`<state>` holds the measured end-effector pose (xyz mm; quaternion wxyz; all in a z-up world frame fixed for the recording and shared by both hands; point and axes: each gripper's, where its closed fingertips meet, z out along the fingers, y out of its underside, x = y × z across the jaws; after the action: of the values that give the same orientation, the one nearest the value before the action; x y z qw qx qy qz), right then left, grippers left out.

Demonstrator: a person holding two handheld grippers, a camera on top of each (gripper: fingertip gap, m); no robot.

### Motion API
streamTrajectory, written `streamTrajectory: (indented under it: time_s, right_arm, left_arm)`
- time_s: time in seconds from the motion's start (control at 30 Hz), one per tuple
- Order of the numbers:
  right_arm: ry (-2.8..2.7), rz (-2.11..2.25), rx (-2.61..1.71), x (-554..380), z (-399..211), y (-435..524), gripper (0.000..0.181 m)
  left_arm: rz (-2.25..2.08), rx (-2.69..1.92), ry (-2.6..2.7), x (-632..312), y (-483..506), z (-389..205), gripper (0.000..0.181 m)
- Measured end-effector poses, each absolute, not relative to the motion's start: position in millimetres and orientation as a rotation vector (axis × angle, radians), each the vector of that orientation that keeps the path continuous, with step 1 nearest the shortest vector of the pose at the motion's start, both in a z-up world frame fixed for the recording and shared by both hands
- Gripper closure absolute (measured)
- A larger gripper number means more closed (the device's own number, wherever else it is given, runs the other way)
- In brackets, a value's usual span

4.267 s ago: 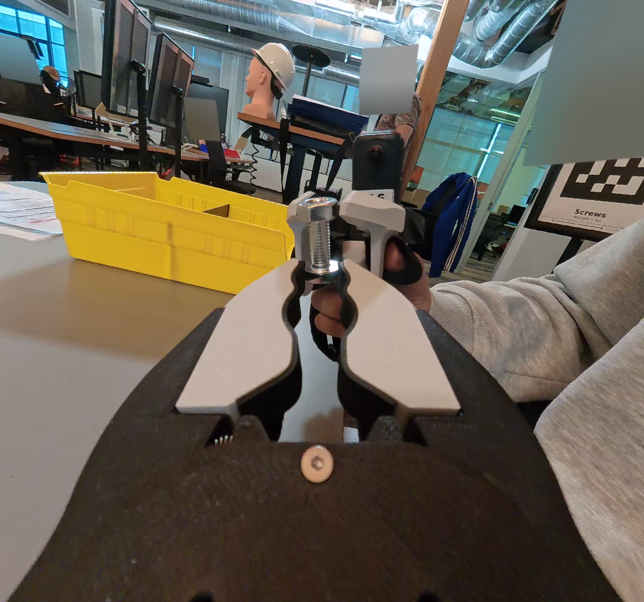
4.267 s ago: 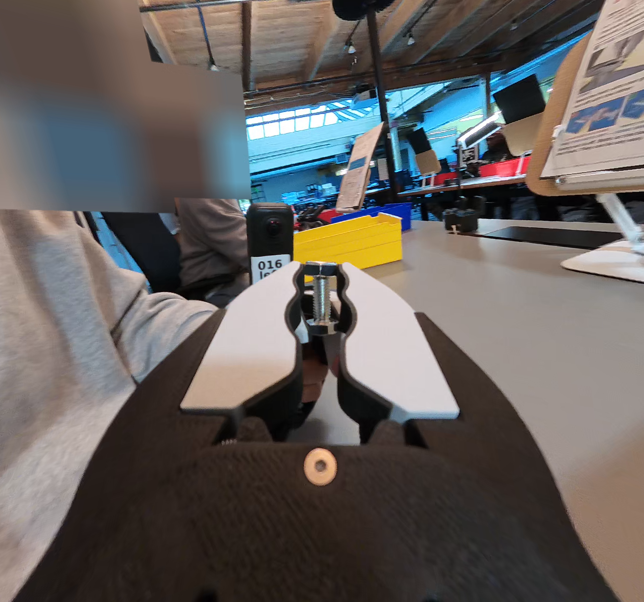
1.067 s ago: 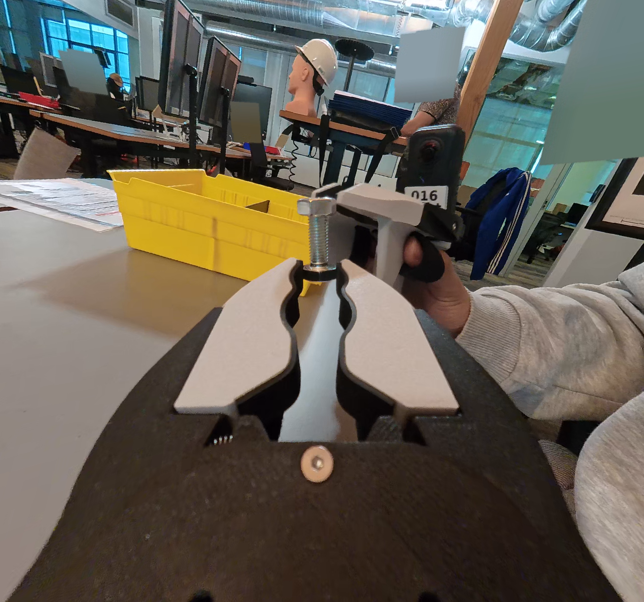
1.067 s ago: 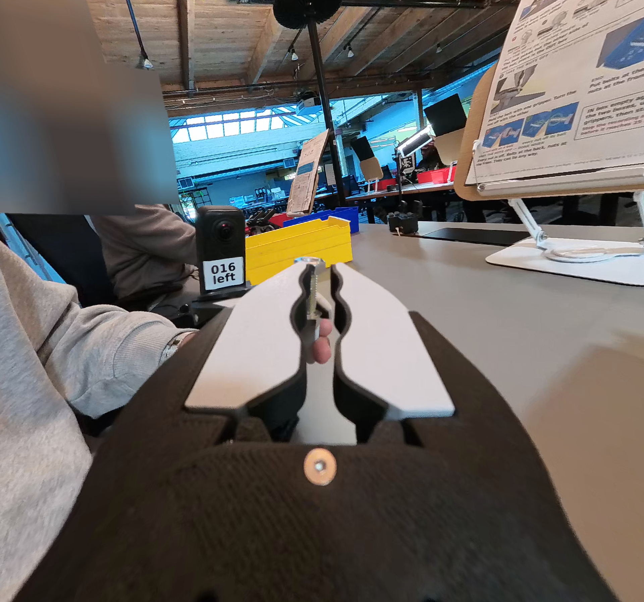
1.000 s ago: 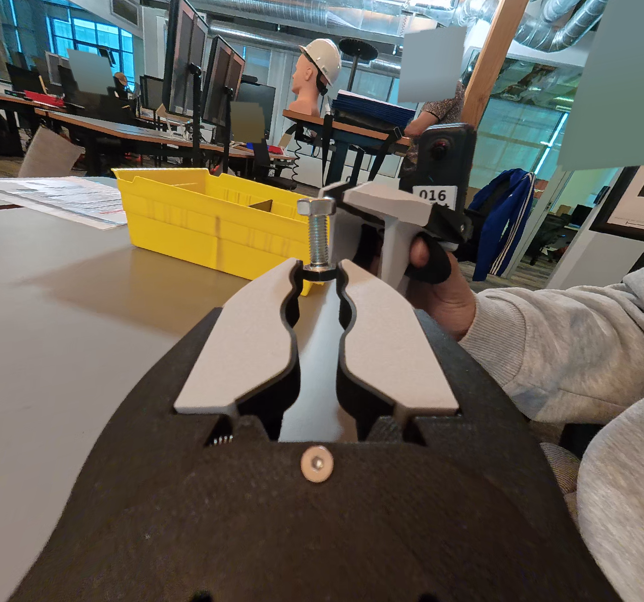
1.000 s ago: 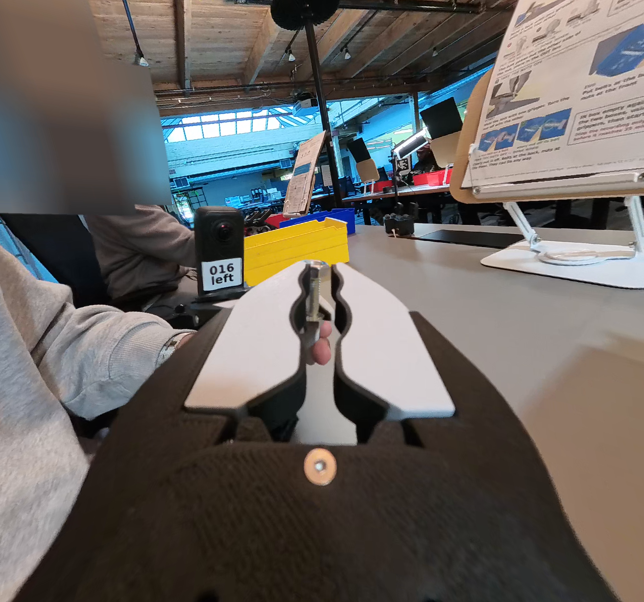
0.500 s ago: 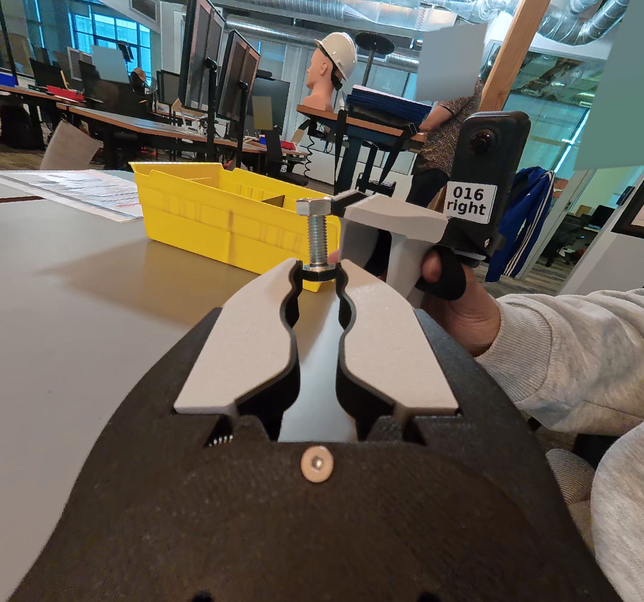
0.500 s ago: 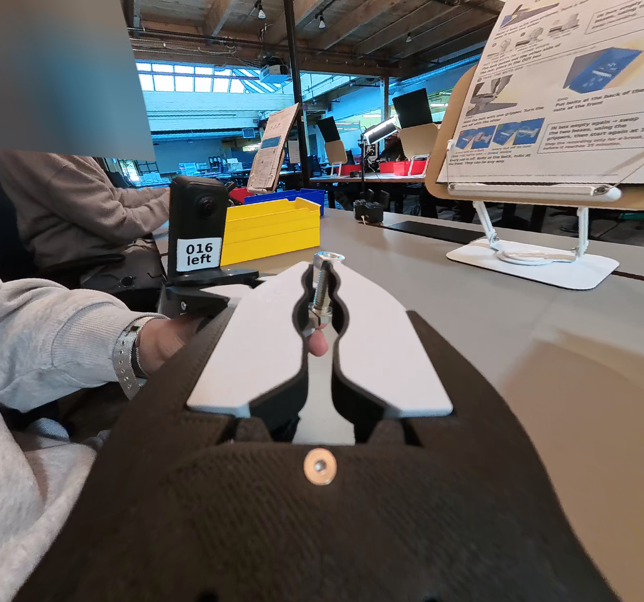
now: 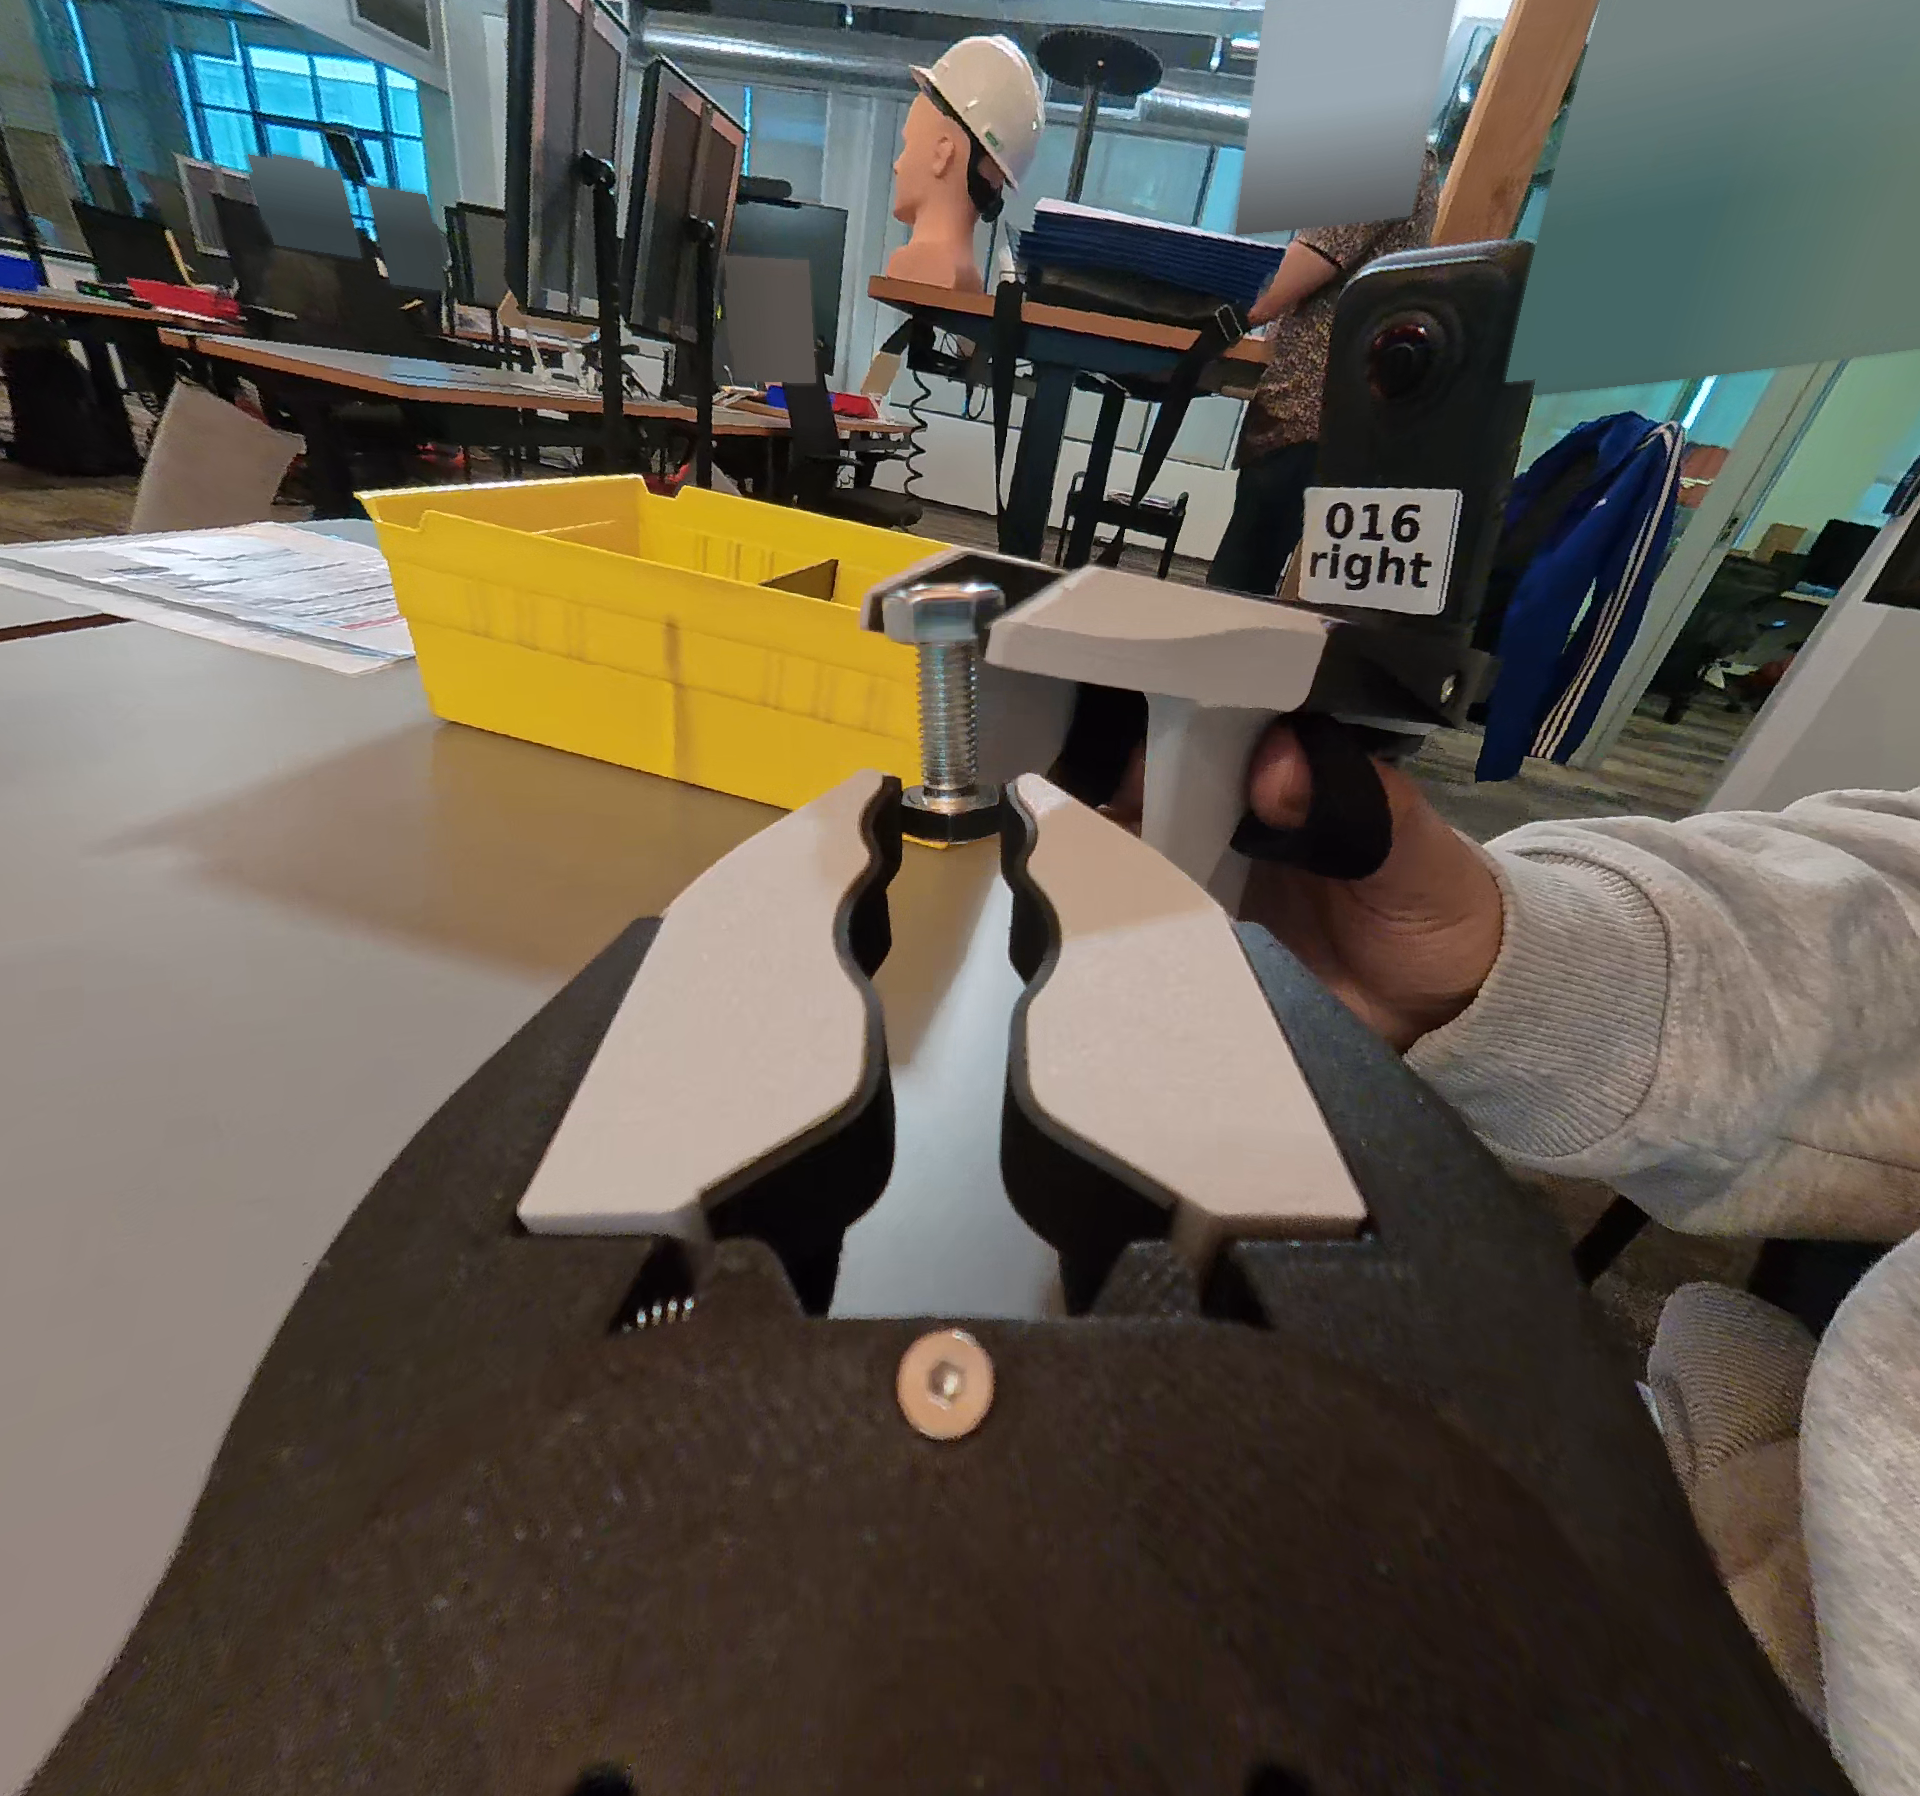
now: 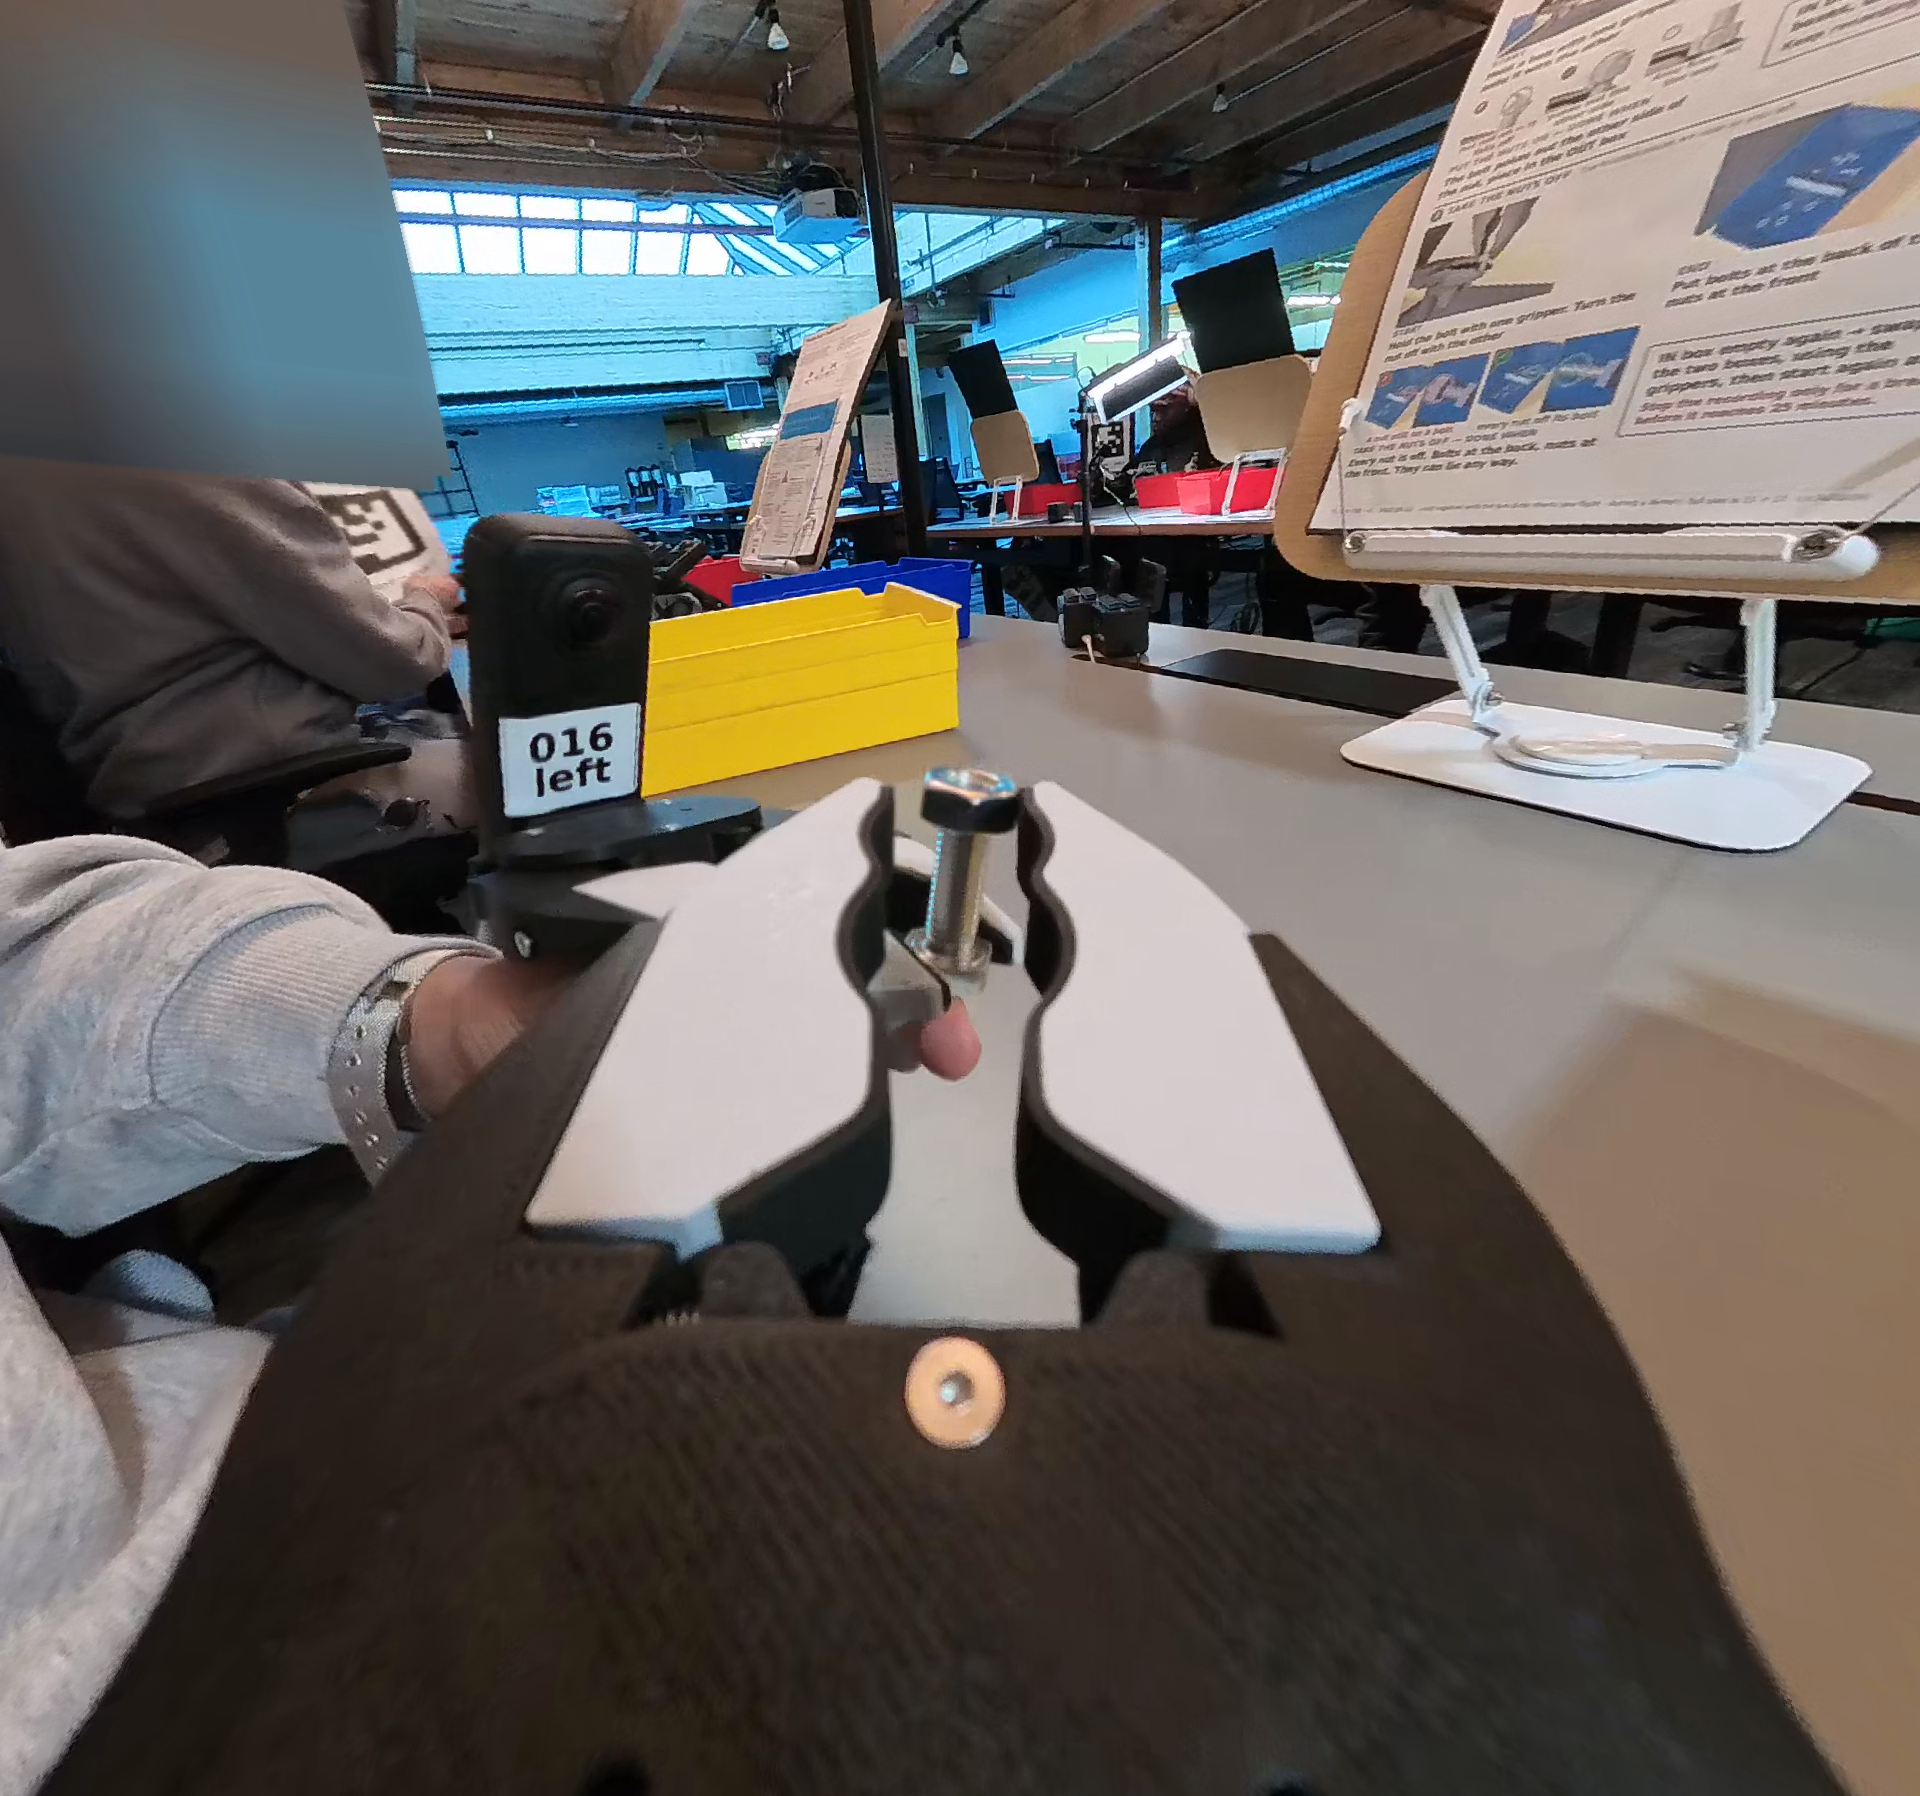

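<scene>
Now your left tool [image 9: 948,801] pinches the nut [image 9: 948,814] at the lower end of the upright bolt [image 9: 948,697], above the surface [image 9: 260,915]. Your right tool [image 10: 954,801], coming from 3 o'clock in the left wrist view, is pressed on the bolt head. A yellow bin [image 9: 644,624] stands behind, at 11 o'clock. In the right wrist view, a white paper stand [image 10: 1600,770] sits at 2 o'clock.

Bright, even indoor light from windows [image 10: 561,240], soft shadows on the table [image 9: 208,915], wide-angle bending at edges.
</scene>
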<state>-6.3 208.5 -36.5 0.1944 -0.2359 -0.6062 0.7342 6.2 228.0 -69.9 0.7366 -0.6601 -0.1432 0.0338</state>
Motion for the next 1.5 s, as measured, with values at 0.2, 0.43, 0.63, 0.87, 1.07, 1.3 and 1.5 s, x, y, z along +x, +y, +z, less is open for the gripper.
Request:
streamTrajectory:
  time_s: [0.2, 0.43, 0.63, 0.87, 1.07, 1.3, 1.5]
  right_arm:
    - [-1.717, 2.062, -0.657, -5.3, -37.9, 206.1, 0.158]
    - [-1.72, 2.069, -0.664, -5.0, -37.6, 207.5, 0.163]
    - [-1.723, 2.111, -0.652, -2.8, -35.5, 208.3, 0.163]
    - [-1.717, 2.176, -0.644, 0.6, -31.6, 208.8, 0.163]
    - [-1.713, 2.303, -0.646, 6.3, -26.2, 209.3, 0.163]
    - [-1.716, 2.384, -0.637, 10.5, -22.4, 210.2, 0.163]
    - [-1.721, 2.472, -0.645, 13.2, -19.8, 211.1, 0.163]
  left_arm:
    - [0.075, -1.466, -0.291, 11.0, 231.2, -71.6, 0.163]
    - [0.063, -1.462, -0.287, 12.2, 231.4, -70.9, 0.163]
    - [0.029, -1.447, -0.278, 15.4, 231.5, -68.6, 0.163]
    - [-0.061, -1.409, -0.27, 21.1, 231.0, -63.5, 0.163]
    - [-0.207, -1.356, -0.272, 28.1, 230.3, -57.4, 0.163]
    - [-0.369, -1.31, -0.286, 33.8, 229.3, -53.4, 0.163]
    - [-0.618, -1.236, -0.303, 41.9, 226.7, -47.1, 0.163]
